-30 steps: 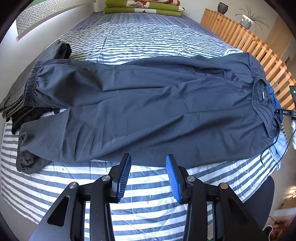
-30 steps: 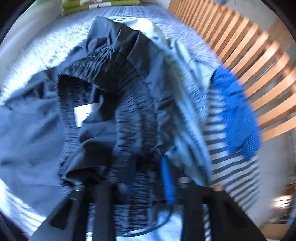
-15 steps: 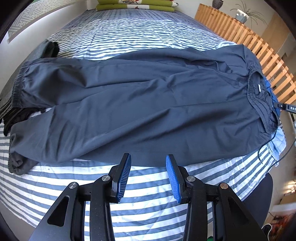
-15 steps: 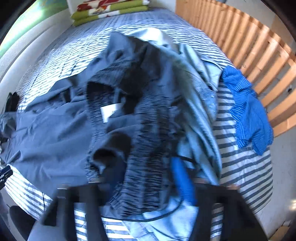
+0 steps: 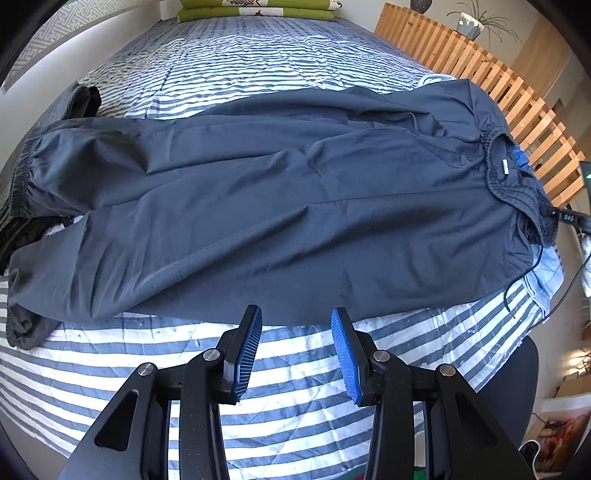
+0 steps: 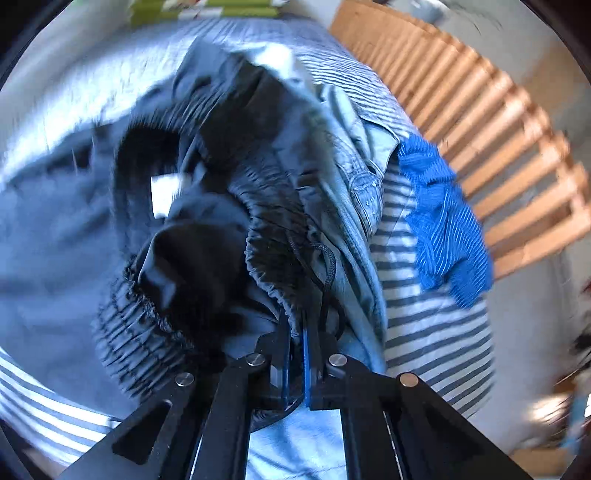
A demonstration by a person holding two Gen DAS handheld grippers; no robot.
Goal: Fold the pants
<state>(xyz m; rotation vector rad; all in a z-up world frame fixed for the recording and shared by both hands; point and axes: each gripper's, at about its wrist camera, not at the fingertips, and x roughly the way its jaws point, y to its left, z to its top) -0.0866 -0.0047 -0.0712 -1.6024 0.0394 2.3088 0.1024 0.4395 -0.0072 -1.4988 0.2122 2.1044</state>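
Dark navy pants (image 5: 277, 206) lie spread across the striped bed, cuffs at the left, elastic waistband (image 5: 517, 184) at the right. My left gripper (image 5: 295, 317) hovers open just in front of the pants' near edge, nothing between its blue pads. In the right wrist view, my right gripper (image 6: 295, 328) is shut on the gathered waistband (image 6: 273, 273) beside the drawstring (image 6: 328, 266), and lifts that end of the pants (image 6: 55, 221). A white label (image 6: 164, 195) shows inside the waist opening.
A light blue garment (image 6: 354, 192) and a bright blue garment (image 6: 443, 218) lie under and beside the waist end. Dark folded clothes (image 5: 79, 99) sit at the far left. A wooden slatted rail (image 5: 480, 59) runs along the bed's right side. Green pillows (image 5: 255, 9) lie at the head.
My right gripper has closed tight on the waistband and raised it, the view blurring with motion. The left gripper stays open, shifted slightly along the pants' near edge.
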